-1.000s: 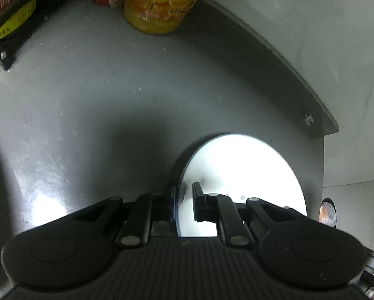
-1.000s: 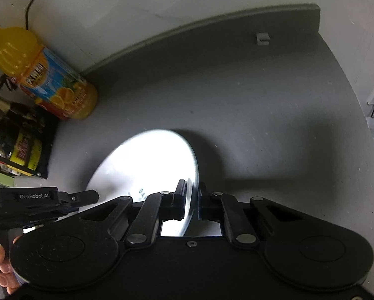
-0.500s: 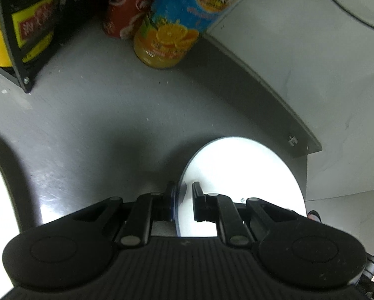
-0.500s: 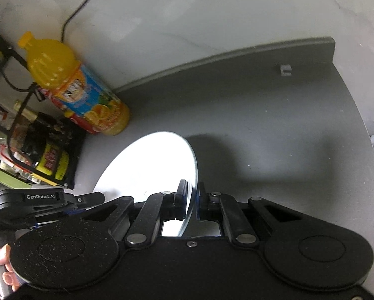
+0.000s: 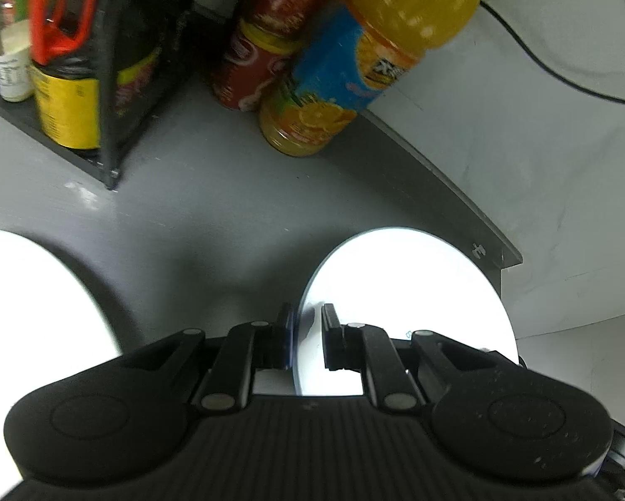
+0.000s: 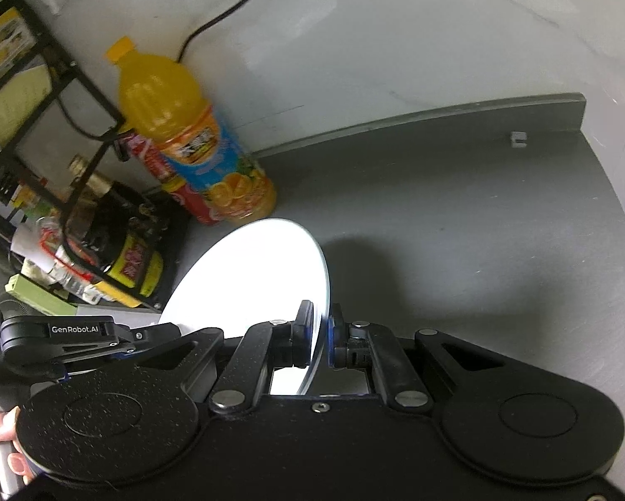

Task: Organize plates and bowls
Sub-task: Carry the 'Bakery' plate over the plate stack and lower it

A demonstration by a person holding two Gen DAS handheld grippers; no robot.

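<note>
White round plate (image 5: 404, 288), flat, glossy, blown out by glare. Held clear of grey counter, tilted, pinched at opposite rim pts: left rim in left-wrist view, right rim in right-wrist view. 2nd white plate (image 5: 32, 292) at frame left, lying on counter, partly cropped.

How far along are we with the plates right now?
Nothing looks finished from here. In hand: the left gripper and right gripper each clamp an opposite edge of one white plate above the grey counter. Left: set it down; a second white dish waits at the left.
</note>
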